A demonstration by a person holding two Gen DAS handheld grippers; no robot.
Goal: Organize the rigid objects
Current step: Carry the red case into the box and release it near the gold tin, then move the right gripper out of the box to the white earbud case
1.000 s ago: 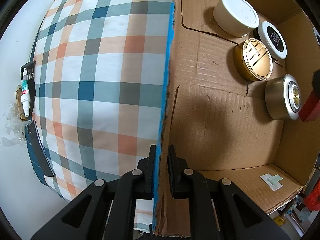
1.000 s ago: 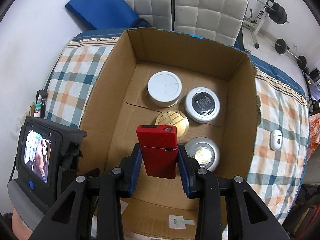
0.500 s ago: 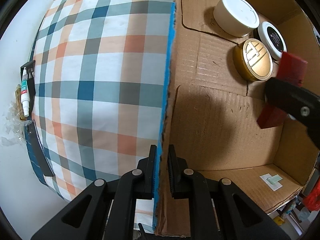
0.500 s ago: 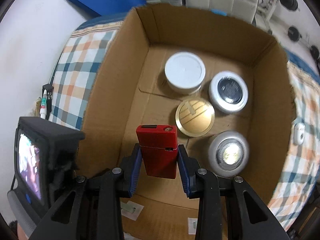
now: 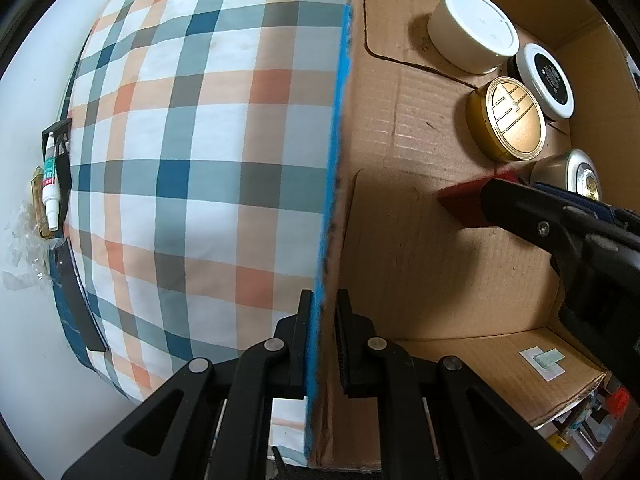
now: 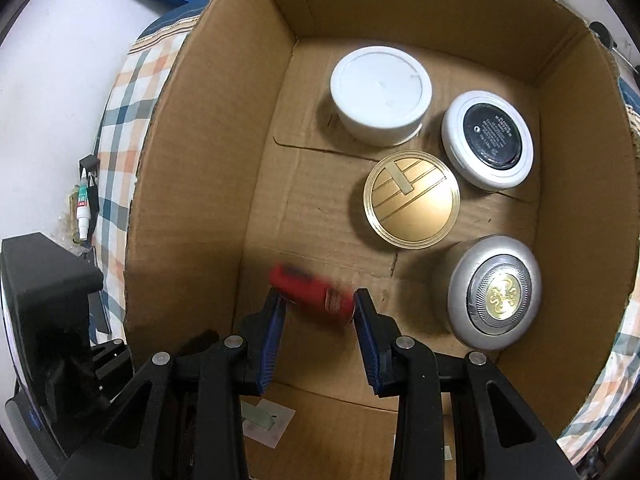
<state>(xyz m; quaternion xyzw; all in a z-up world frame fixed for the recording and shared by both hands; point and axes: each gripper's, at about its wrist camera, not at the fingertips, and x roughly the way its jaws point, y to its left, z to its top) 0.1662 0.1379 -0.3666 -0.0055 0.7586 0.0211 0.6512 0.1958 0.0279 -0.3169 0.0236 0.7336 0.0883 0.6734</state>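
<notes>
Red case (image 6: 310, 294) between right gripper (image 6: 316, 308) pads

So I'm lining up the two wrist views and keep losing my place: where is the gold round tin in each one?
Left wrist view: the gold round tin sits upper right, on the cardboard box floor, below the white tub.
Right wrist view: the tin is right of centre, below the tub.
Shared landmark: the silver round case, next to the tin.

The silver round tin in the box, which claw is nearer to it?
Right. The right claw hangs inside the box beside the silver tin; the left claw clamps the far box wall.
</notes>
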